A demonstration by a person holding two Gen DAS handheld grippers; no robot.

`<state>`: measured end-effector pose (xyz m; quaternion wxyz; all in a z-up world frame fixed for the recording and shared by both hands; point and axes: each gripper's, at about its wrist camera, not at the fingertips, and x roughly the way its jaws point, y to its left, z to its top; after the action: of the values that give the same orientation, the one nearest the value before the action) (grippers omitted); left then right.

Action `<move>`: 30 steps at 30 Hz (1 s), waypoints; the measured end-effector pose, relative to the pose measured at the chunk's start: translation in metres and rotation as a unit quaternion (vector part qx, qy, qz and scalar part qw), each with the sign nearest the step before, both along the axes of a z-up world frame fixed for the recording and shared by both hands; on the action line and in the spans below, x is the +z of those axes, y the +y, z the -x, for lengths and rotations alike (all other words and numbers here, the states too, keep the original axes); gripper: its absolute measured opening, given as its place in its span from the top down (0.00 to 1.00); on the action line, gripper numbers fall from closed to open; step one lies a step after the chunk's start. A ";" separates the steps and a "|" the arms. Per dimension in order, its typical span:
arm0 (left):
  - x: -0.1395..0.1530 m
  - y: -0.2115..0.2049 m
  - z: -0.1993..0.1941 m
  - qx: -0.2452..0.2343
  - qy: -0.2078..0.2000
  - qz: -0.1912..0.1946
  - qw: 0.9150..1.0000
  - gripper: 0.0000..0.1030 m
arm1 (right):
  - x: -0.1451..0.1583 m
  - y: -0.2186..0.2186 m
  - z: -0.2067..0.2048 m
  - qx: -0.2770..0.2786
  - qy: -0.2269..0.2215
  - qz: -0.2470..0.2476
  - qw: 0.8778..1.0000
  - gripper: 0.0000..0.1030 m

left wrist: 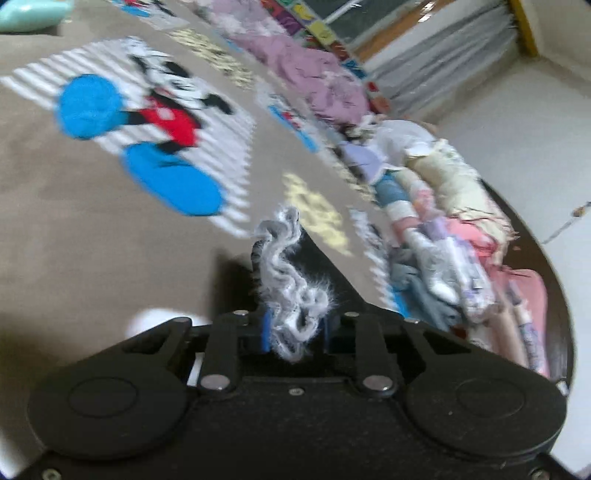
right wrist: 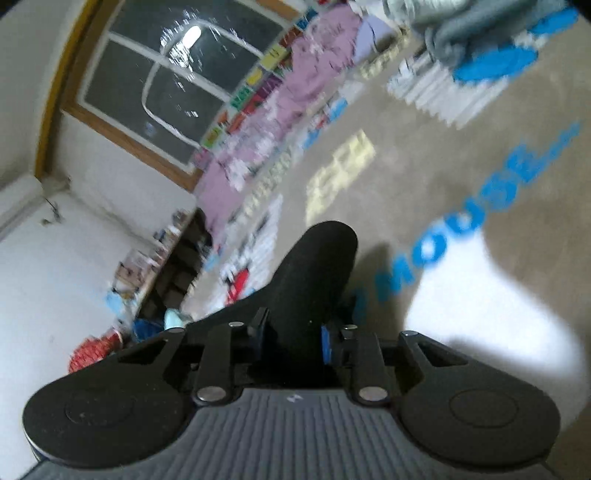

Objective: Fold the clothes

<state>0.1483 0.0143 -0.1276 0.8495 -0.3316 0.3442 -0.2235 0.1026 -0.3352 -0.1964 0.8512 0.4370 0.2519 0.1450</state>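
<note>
My left gripper (left wrist: 295,328) is shut on a black garment with a frayed white-grey edge (left wrist: 291,288), which bunches up between the blue pads and rises above them. My right gripper (right wrist: 293,336) is shut on a smooth black part of a garment (right wrist: 314,266) that sticks up from between its fingers. Whether both hold the same piece I cannot tell. Both are held over a tan bedsheet (left wrist: 74,229) printed with a cartoon mouse (left wrist: 166,110), stripes and blue lettering (right wrist: 461,221). Both views are motion-blurred.
A row of folded and piled clothes (left wrist: 436,221) lines the bed's right edge, with purple cloth (left wrist: 306,70) further back. A grey heap (right wrist: 465,29) lies at the top of the right wrist view. A window (right wrist: 177,74), white wall and cluttered shelves (right wrist: 155,273) stand beyond.
</note>
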 end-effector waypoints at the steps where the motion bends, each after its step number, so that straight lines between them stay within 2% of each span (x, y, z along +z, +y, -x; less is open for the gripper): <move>1: 0.004 -0.009 -0.005 -0.008 -0.002 0.004 1.000 0.79 | 0.006 -0.010 0.000 -0.008 -0.008 -0.004 1.000 0.73; 9: 0.055 -0.108 -0.064 -0.090 -0.021 0.033 0.995 0.79 | 0.057 -0.100 -0.001 -0.084 -0.077 -0.025 0.993 0.73; 18: 0.129 -0.235 -0.157 -0.170 -0.070 0.067 0.981 0.79 | 0.134 -0.212 -0.051 -0.191 -0.146 -0.034 0.970 0.73; 23: 0.158 -0.293 -0.209 -0.203 -0.084 0.087 0.972 0.79 | 0.163 -0.266 -0.096 -0.247 -0.155 -0.025 0.956 0.73; 30: 0.188 -0.365 -0.266 -0.242 -0.099 0.106 0.959 0.79 | 0.177 -0.326 -0.147 -0.307 -0.117 0.019 0.944 0.73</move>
<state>0.4139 -0.3503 0.0602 0.7600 -0.3025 0.3025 -0.4893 0.2492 -0.6614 -0.0197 0.8859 0.4573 0.0069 -0.0779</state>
